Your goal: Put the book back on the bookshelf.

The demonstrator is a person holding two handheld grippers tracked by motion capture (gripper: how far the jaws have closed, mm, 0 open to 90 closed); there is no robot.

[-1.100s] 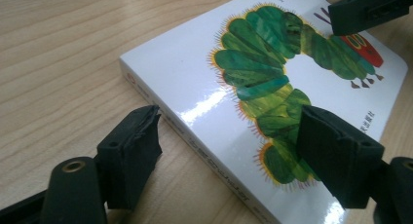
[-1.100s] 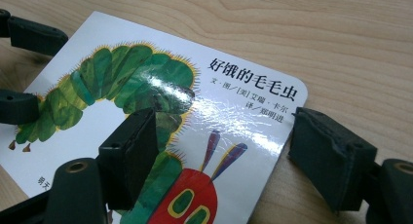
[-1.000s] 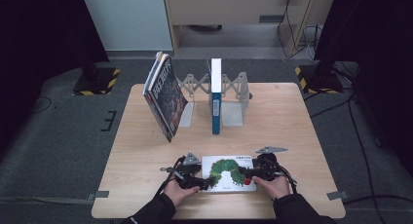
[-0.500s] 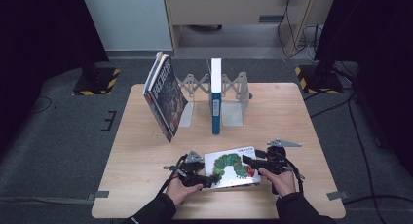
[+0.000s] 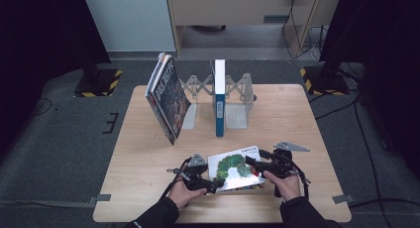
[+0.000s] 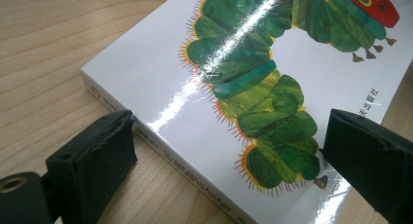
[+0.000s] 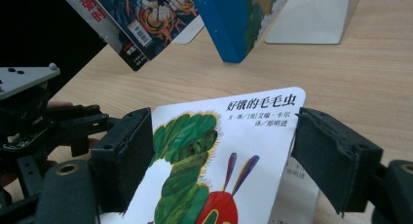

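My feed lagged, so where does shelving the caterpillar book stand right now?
Done: a dark-covered book and a blue-spined white book stand in the metal folding bookend rack. In hand: left gripper and right gripper flank the white caterpillar picture book, fingers open. Left: gripping, standing it in the rack.

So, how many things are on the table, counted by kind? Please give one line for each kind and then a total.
Books: 3 – caterpillar book lying flat, dark leaning book, blue upright book
Metal bookends: 2 – left bookend, right bookend
Grippers: 2 – left gripper, right gripper
Total: 7
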